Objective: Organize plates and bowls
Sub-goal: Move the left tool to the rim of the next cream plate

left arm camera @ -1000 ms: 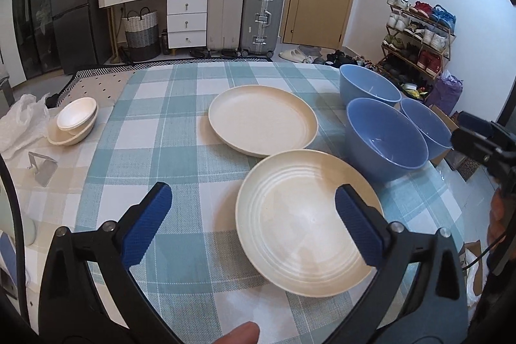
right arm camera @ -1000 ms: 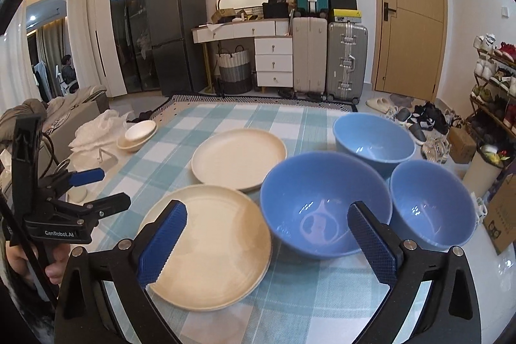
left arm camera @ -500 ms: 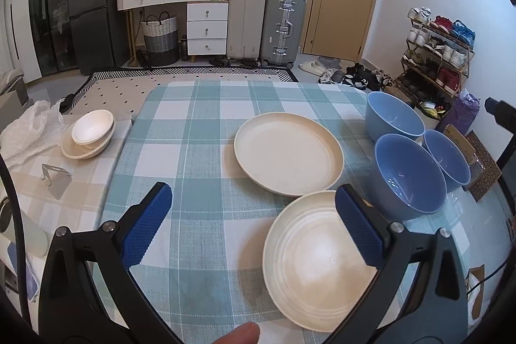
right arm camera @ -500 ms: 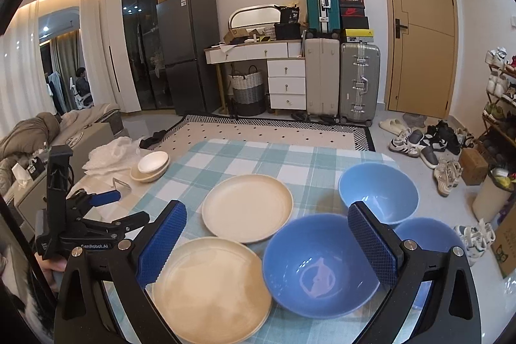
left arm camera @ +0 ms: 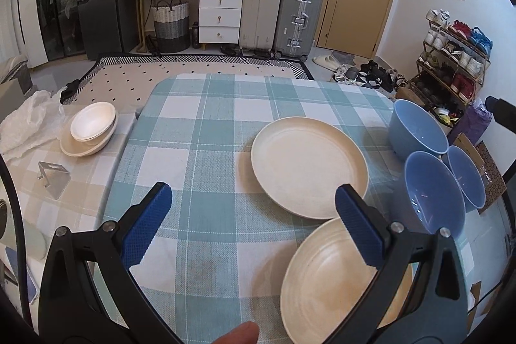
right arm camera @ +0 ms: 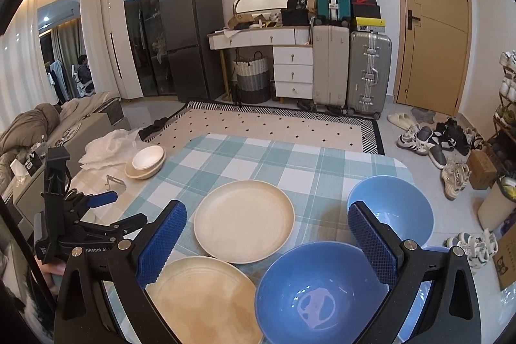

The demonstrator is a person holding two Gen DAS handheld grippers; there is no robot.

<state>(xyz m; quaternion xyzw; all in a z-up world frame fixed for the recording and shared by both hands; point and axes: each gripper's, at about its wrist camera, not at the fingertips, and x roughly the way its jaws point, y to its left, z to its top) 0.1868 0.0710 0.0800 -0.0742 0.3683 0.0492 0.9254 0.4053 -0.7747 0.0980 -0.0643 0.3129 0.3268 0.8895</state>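
Note:
Two cream plates lie on the checked tablecloth (left arm camera: 200, 131): a far plate (left arm camera: 308, 163) (right arm camera: 243, 220) and a near plate (left arm camera: 329, 282) (right arm camera: 203, 302). Three blue bowls stand at the table's right side: a far bowl (left arm camera: 417, 126) (right arm camera: 398, 208), a near bowl (left arm camera: 433, 194) (right arm camera: 317, 292) and a third bowl (left arm camera: 466, 174) at the edge. My left gripper (left arm camera: 254, 211) is open above the cloth, its right finger over the near plate's rim. Open too, my right gripper (right arm camera: 267, 244) hangs over the near bowl and far plate. Neither holds anything.
A side table at the left carries stacked white bowls (left arm camera: 92, 126) (right arm camera: 146, 160), a metal stand (left arm camera: 53, 178) and crumpled plastic (left arm camera: 27, 124). Suitcases (left arm camera: 285, 15), a dresser, a fridge, a door and a shoe rack (left arm camera: 454, 54) line the room. A fingertip (left arm camera: 238, 334) shows at the bottom.
Both grippers have drawn back and risen, so plates and bowls appear smaller and lower. The left view has swung left. Nothing on the table moved; both stay open.

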